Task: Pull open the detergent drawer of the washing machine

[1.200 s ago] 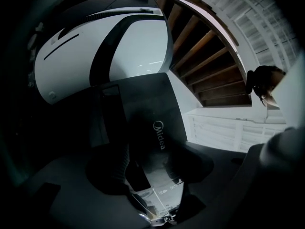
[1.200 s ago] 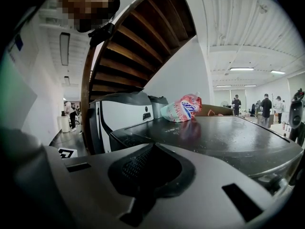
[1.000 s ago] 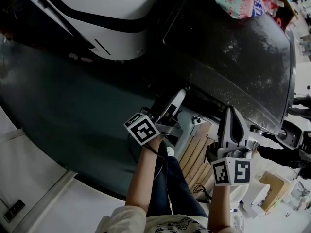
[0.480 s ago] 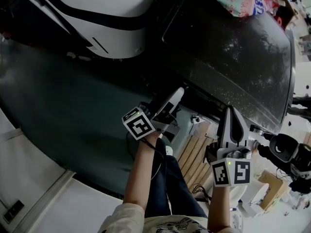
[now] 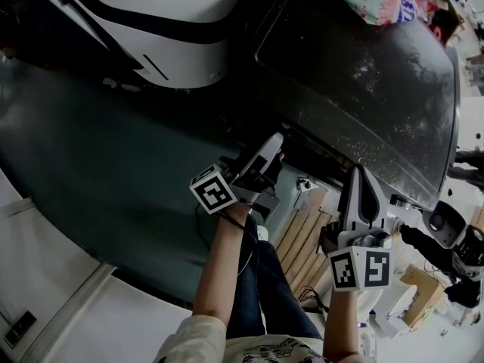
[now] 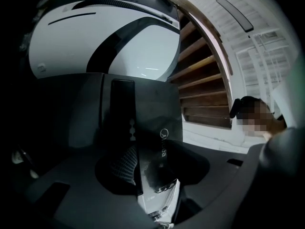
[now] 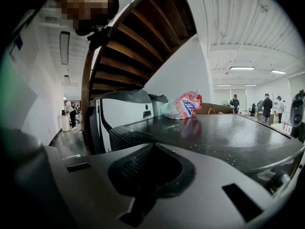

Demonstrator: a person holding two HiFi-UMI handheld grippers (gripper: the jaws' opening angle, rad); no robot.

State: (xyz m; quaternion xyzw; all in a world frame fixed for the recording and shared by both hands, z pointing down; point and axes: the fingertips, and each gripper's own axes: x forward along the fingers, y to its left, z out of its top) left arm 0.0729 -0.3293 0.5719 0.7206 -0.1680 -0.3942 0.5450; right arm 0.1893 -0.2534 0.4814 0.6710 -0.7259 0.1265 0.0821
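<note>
Dark washer (image 5: 363, 74): my left gripper (image 5: 271, 148) clamps drawer front (image 6: 159, 175) at top's front edge; right gripper (image 5: 358, 176) closed, empty. Next: straight pull.

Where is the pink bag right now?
In the head view, the bag lies at top right, on the washer's dark top, at its far edge.

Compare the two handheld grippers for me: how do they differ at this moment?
The left gripper reaches the front edge of the dark-topped washing machine; the right gripper hangs clear of it. The left gripper's jaws appear closed on a thin glossy panel, probably the drawer front; the right gripper's jaws are together on nothing. In the head view the left gripper slants, the right gripper points straight up. Both carry a marker cube.
</note>
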